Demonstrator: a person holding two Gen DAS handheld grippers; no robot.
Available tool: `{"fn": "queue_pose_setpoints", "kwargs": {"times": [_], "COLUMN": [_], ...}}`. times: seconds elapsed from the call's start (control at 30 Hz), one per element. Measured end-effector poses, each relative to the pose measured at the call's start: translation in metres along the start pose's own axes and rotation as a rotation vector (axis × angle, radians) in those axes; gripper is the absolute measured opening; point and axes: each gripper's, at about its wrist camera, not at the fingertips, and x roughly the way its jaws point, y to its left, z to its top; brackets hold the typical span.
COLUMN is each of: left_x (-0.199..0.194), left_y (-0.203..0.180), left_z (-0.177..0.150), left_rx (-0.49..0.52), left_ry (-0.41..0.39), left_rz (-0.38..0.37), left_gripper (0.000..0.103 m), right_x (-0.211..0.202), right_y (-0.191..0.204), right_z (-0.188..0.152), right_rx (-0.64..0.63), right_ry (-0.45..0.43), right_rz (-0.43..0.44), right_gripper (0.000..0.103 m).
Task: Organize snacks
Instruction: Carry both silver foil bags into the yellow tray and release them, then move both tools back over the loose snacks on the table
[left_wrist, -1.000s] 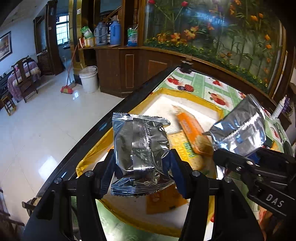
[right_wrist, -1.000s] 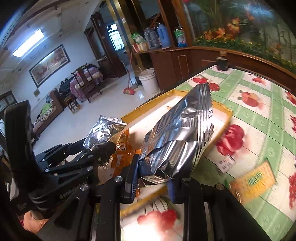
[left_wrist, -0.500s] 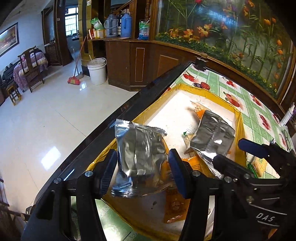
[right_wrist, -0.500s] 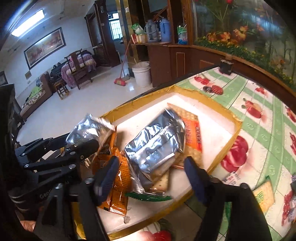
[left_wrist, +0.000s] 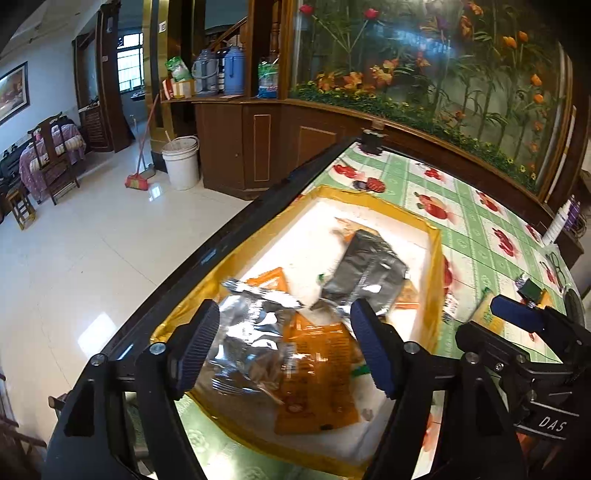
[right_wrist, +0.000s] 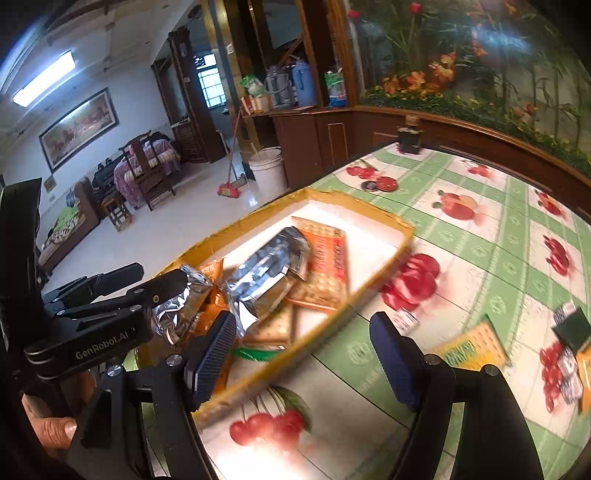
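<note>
Nearest the left wrist camera, the left claw (left_wrist: 284, 347) stood with its two blue-padded fingers wide apart, nothing between them, hovering over the near end of the yellow-rimmed tray (left_wrist: 436, 280). Right below the gap lay a crumpled silver packet (left_wrist: 251, 332), blurred, partly overlapping an orange packet (left_wrist: 317, 376) on the tray's white floor. Further in, a second silver packet (left_wrist: 369, 269) rested on top of more orange and cracker wrappers near the tray's middle. The tray sat on the tabletop (left_wrist: 480, 229), which was covered by a green checked cloth printed with red fruit, close to its dark left edge.

At the right of that view the right claw (left_wrist: 517, 317) showed, one blue pad visible. In the right wrist view, the right claw (right_wrist: 306, 354) also had its fingers spread apart and empty, held above the tray's near right rim (right_wrist: 332, 325) and the cloth. The left claw (right_wrist: 159, 291) appeared at the left, its black arm over the crumpled silver packet (right_wrist: 177, 314). The second silver packet (right_wrist: 266, 273) lay on an orange cracker packet (right_wrist: 325, 266) inside the tray. Outside the tray, on the cloth to the right, lay a yellow-green cracker packet (right_wrist: 469, 347) and some small wrapped items (right_wrist: 569, 354), too blurred to identify. Beyond the tabletop stood a dark wooden cabinet (left_wrist: 258, 147) and a white bucket (left_wrist: 181, 162) on the tiled floor.
</note>
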Motion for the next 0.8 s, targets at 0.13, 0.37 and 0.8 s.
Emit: {"fn": "queue_pose_setpoints", "kwargs": {"times": [0.13, 0.37, 0.8], "left_x": [-0.004, -0.01, -0.007], "left_y": [-0.021, -0.067, -0.158], "left_z": [-0.002, -0.013, -0.028], "left_rx": [0.039, 0.13, 0.324], "left_ry": [0.007, 0.03, 0.085], "left_rz": [-0.039, -0.111, -0.193], "left_gripper": [0.074, 0.074, 0.073], "right_x": [-0.023, -0.067, -0.138], "right_y": [-0.033, -0.102, -0.186], "right_z": [-0.016, -0.06, -0.115], "right_rx": [0.073, 0.225, 0.381], "right_ry": [-0.023, -0.045, -0.093], "right_rz": [-0.033, -0.126, -0.266], "right_gripper": [0.076, 0.076, 0.077]}}
